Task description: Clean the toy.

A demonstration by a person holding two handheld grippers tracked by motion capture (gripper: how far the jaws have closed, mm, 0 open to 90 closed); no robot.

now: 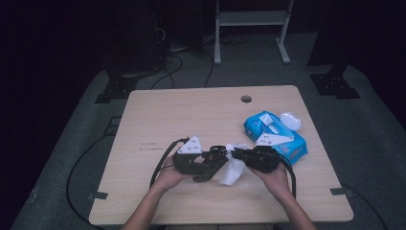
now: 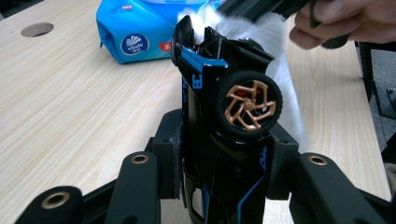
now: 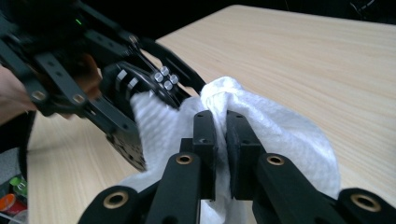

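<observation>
- Near the front edge of the surface (image 1: 143,115), the left gripper (image 1: 203,165) pinches a black toy car (image 2: 224,107) with blue trim; in the left gripper view its pads press on the car's two flanks.
- Held that way, the car's long axis runs out along the jaws and away from the hand, tipped up off the wood, with one bronze-spoked wheel (image 2: 248,103) facing that gripper's camera.
- The right gripper (image 3: 221,133) has its jaws pressed together on a fold of a white wipe (image 3: 280,126), which drapes to either side of them.
- The relation the next stroke turns on: in the high view the wipe (image 1: 233,170) hangs between the two grippers, just to the right of the car, and it seems to touch the car's far end.
- My reading is that the car is being wiped clean, so the right hand (image 1: 275,177), the nearer one to the cloth, would do the rubbing while the left holds the car steady.
- Count: one toy car, one loose wipe, two grippers.
- One blue pack of wipes (image 1: 275,136) lies at the right of the surface, beyond the right hand, with its lid flap open.
</observation>
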